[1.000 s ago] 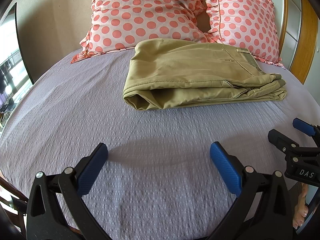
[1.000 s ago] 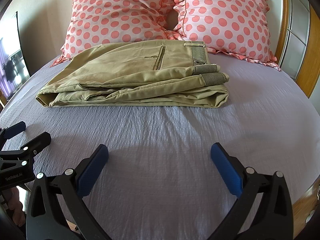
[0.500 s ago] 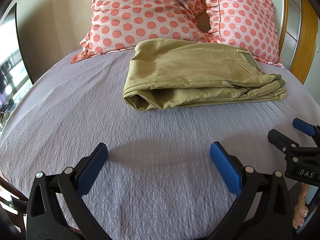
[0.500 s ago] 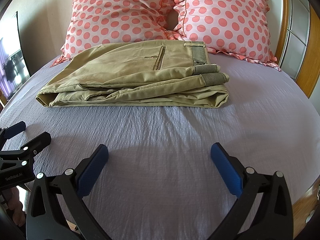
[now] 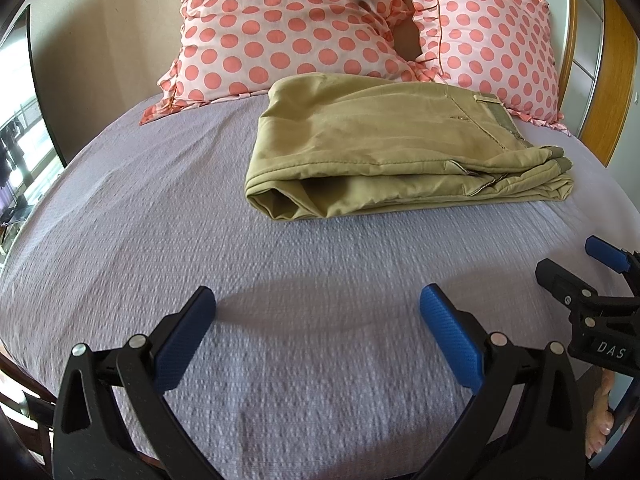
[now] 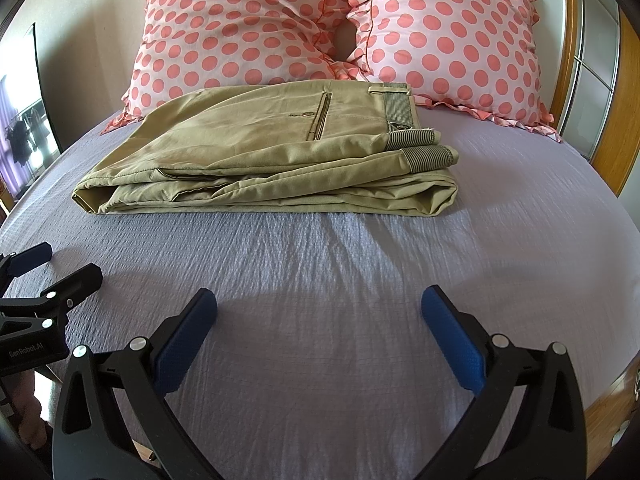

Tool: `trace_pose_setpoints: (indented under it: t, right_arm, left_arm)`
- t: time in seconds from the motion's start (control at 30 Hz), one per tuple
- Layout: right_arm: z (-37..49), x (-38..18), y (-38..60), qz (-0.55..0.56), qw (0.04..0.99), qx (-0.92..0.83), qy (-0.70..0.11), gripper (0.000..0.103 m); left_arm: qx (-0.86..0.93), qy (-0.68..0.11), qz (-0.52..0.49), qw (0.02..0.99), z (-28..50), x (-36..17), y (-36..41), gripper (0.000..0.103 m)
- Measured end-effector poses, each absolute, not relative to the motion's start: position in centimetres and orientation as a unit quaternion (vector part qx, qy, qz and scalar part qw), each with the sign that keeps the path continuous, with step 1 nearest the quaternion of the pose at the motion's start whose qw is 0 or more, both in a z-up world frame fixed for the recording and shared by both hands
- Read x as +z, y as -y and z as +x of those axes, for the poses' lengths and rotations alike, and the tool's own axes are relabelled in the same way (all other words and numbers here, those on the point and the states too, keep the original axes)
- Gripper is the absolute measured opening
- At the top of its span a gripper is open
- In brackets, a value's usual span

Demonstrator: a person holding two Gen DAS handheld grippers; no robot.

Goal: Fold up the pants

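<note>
A: Nearest first. What did the left gripper (image 5: pixel 316 300) show?

B: Jaws were spread wide apart, nothing between the blue pads (image 5: pixel 448 336). It hung over the purple bedsheet (image 5: pixel 120 240), clear of the cloth.

A: And the right gripper (image 6: pixel 318 300)?

B: Same: jaws were wide apart and empty, above bare sheet. It sat just to the right of the left one, and each showed at the edge of the other's view.

A: Where were the pants (image 6: pixel 272 160)?

B: Ahead of both grippers, well apart from the pads, folded into a flat khaki stack on the sheet. The striped waistband (image 6: pixel 400 112) lay at the stack's right end.

A: Beyond that?

B: Two pink dotted pillows (image 6: pixel 240 28) stood behind the pants, touching the far edge of the stack. A wooden headboard (image 6: pixel 624 120) was far right.
</note>
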State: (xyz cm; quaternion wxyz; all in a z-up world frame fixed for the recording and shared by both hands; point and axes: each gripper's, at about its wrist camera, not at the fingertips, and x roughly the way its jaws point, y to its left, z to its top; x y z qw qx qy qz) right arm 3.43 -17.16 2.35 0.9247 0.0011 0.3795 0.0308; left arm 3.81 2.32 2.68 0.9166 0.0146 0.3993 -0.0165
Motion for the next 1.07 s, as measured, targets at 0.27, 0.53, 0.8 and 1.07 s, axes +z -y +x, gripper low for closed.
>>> trace_pose_setpoints:
  t: [0.27,0.53,0.8,1.07]
  right_arm:
    - [3.42,2.35,17.18,0.001,0.925,0.031,-0.379,0.102]
    - [3.43,2.35,17.19,0.001,0.925,0.031,-0.379,0.102]
    - [3.42,2.33,17.21,0.001,0.925,0.032,-0.379,0.102]
    - [3.44,2.33,17.23,0.001,0.925,0.032,-0.379,0.102]
  left_arm:
    - [-0.017,-0.403,0.015,0.915,3.89,2.7,-2.33,0.101]
    - [-0.017,-0.404,0.015,0.914,3.99,2.66,-2.35,0.101]
    - [-0.018,-0.403,0.015,0.915,3.98,2.67,-2.41,0.101]
    - [-0.019,-0.406,0.016,0.914,4.0,2.58,-2.44,0.101]
